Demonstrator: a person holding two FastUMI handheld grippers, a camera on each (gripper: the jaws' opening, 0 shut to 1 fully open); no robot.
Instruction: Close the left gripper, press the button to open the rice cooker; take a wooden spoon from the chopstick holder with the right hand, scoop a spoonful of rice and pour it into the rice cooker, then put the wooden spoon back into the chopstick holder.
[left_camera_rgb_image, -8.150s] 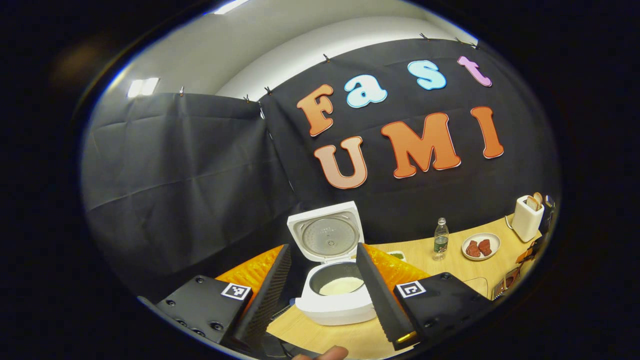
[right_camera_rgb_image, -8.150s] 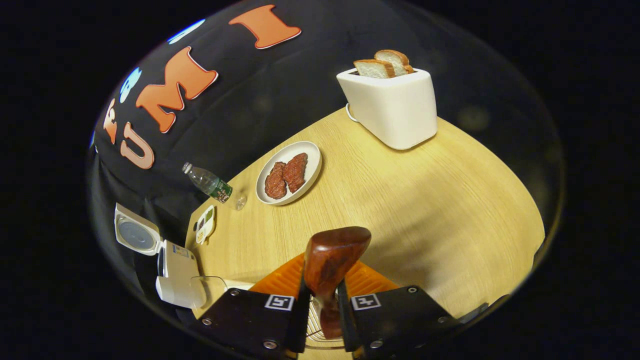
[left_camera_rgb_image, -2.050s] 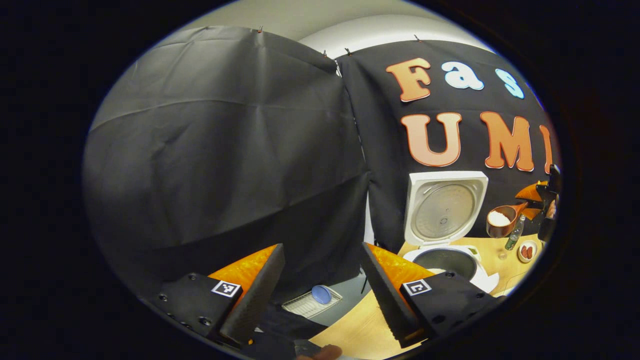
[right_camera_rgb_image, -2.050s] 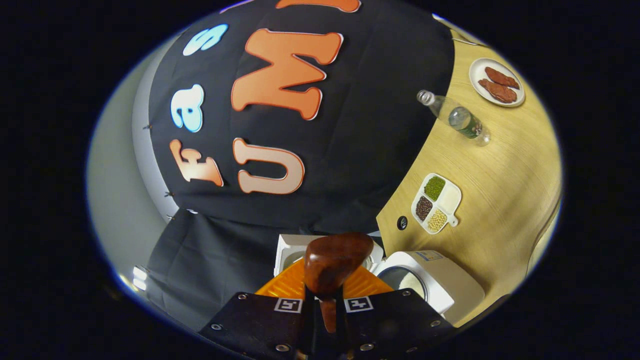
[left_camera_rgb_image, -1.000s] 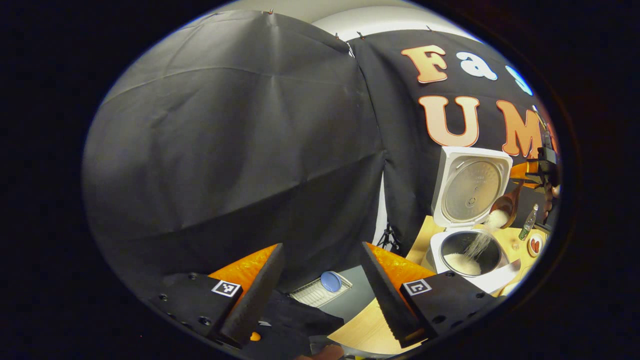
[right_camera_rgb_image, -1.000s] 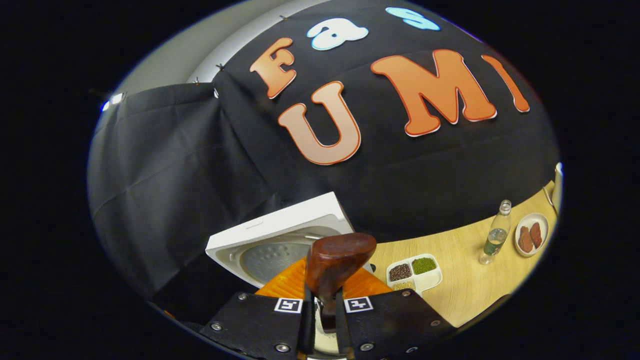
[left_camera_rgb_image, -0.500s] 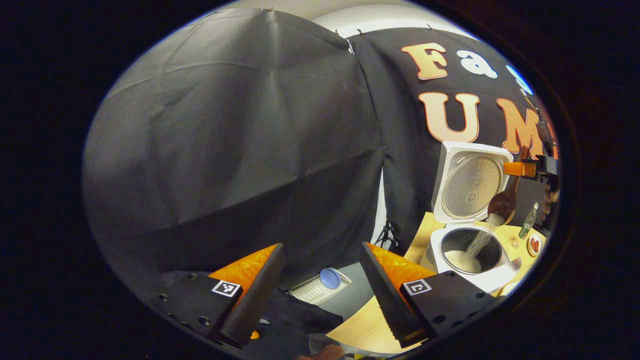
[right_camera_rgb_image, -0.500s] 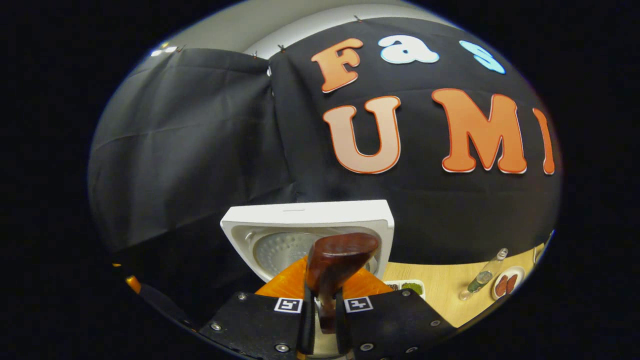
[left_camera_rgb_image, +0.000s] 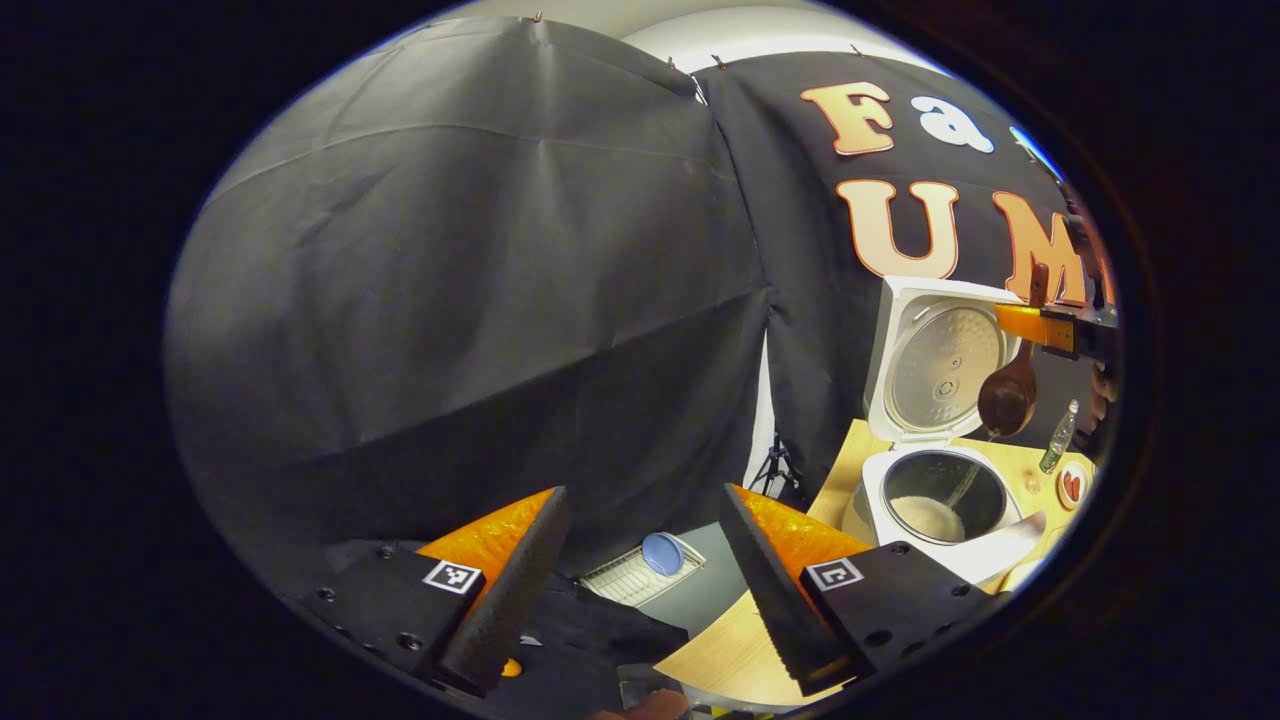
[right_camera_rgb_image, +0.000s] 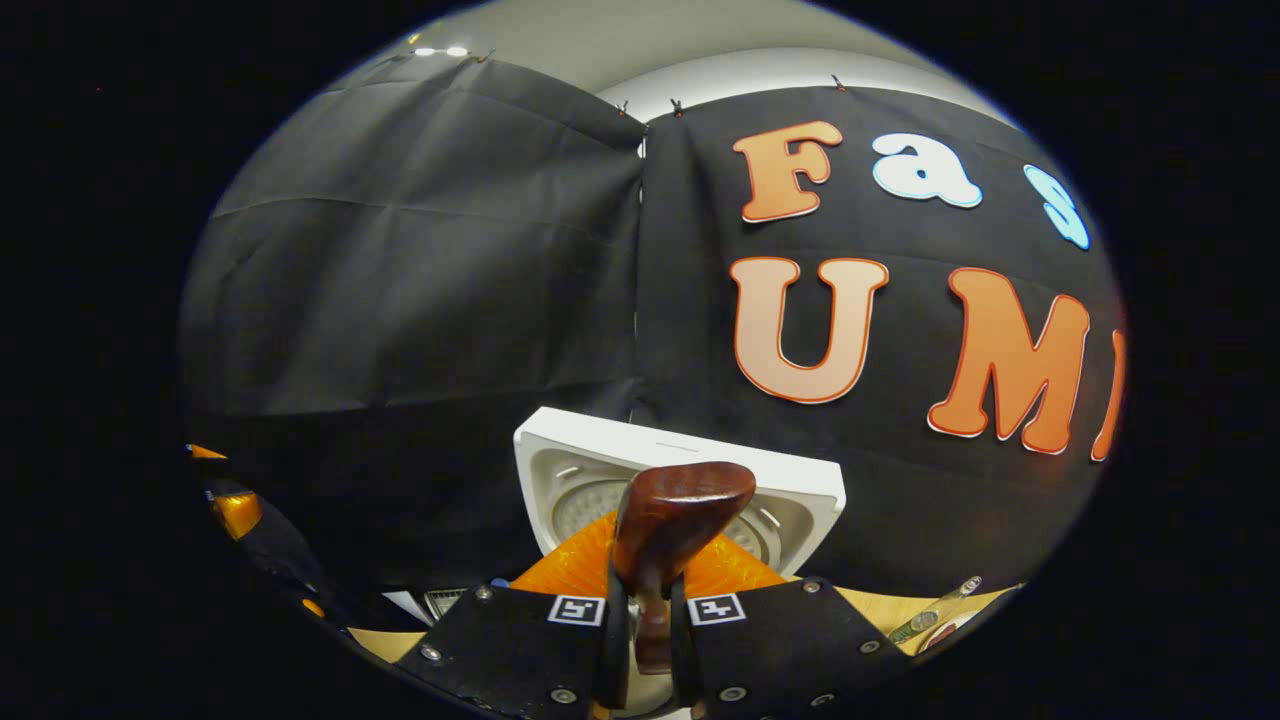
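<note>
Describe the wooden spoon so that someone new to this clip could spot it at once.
Find the white rice cooker with its lid standing open at the right of the left gripper view. Hanging over its pot is the wooden spoon, bowl down, its handle clamped by the right gripper. It is the one dark brown, glossy thing among the white parts.

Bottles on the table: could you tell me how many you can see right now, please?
1. A bottle stands upright on the table, right of the rice cooker, in the left gripper view; the same bottle appears at the right gripper view's lower edge. Others may be hidden.
</note>
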